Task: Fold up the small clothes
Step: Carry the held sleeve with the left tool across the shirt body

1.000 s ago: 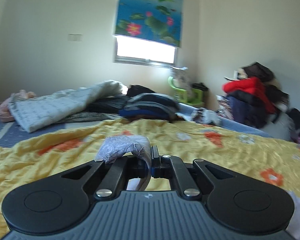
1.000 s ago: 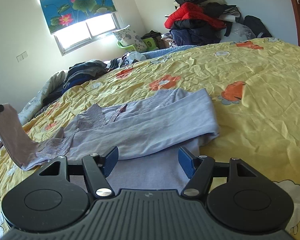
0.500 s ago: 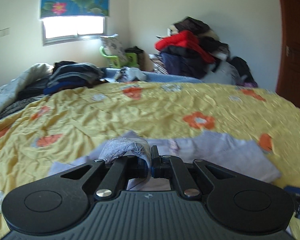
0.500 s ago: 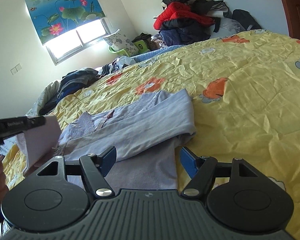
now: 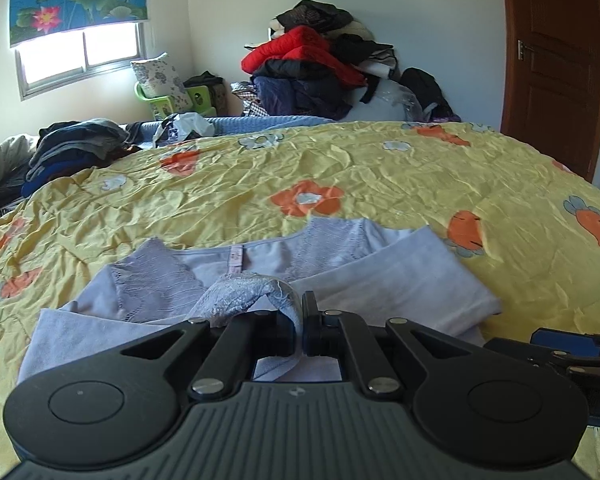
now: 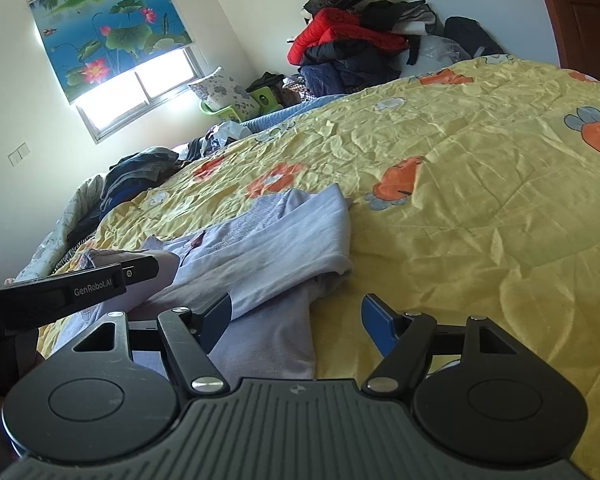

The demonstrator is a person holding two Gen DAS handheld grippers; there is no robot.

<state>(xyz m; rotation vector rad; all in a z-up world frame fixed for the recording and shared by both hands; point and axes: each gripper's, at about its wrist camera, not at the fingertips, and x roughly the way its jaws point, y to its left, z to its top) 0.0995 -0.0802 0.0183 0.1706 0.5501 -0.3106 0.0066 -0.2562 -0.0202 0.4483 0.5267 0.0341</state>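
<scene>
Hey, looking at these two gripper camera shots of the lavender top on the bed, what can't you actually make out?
- Lavender top: its lower part is hidden behind the left hand-held gripper body in the left wrist view.
- Lace sleeve cuff: how much fabric sits between the shut fingers is hidden.
- Neck label: too small to read.
- Right hand-held gripper: in the left wrist view, cut off by the right edge.
- Yellow floral bedspread: cut off by the frame edges.
</scene>
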